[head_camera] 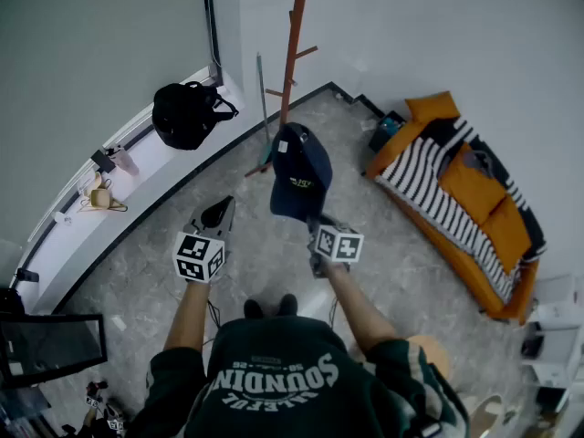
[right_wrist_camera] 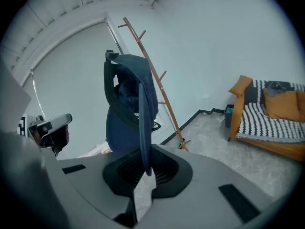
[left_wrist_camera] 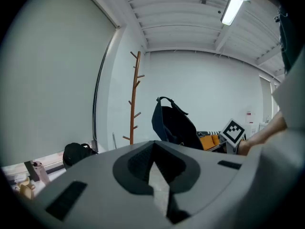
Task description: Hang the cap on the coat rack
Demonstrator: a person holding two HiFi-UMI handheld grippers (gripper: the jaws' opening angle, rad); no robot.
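Right tool (right_wrist_camera: 144,168) clamped on the brim of the navy cap (head_camera: 299,173), cap held up in the air, apart from the wooden coat rack (head_camera: 294,44) by the wall, left tool (left_wrist_camera: 153,168) jaws together, empty, beside it

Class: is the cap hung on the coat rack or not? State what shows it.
Not hung. The right tool is shut on the cap by its brim, holding it aloft, apart from the coat rack.

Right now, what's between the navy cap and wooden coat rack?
Nothing; left gripper view shows a bare gap between navy cap and wooden coat rack.
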